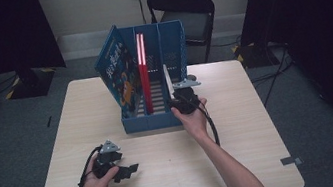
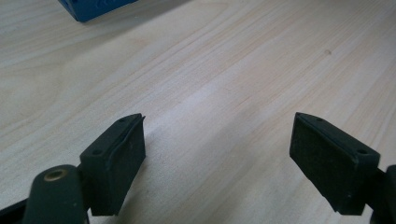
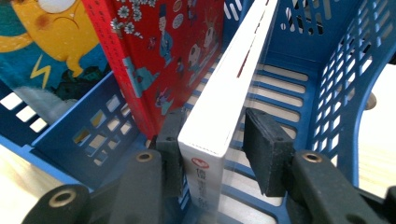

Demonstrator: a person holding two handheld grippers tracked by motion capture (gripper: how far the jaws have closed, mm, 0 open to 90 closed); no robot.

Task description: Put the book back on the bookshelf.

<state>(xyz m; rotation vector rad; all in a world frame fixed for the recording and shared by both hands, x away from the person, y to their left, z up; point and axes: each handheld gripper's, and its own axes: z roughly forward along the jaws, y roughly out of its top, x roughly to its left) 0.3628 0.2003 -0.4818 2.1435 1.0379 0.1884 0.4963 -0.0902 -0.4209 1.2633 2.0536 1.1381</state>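
Lower left of the high view, the left gripper (image 1: 127, 170) rests released on the table (image 1: 246, 162). At centre, the right gripper (image 3: 212, 144) straddles the white book (image 3: 224, 116) in the blue file rack's (image 1: 158, 117) right compartment, jaws not clamped; pulling now could let it slip or drag the rack.

Room: dim, dark at edges beyond the table (image 1: 167, 174)
Tabletop: evenly lit, soft shadows
Close views: slightly blurred near bottom

Chinese characters run down the white book's (image 3: 212, 154) spine under a red logo — too blurred to read.
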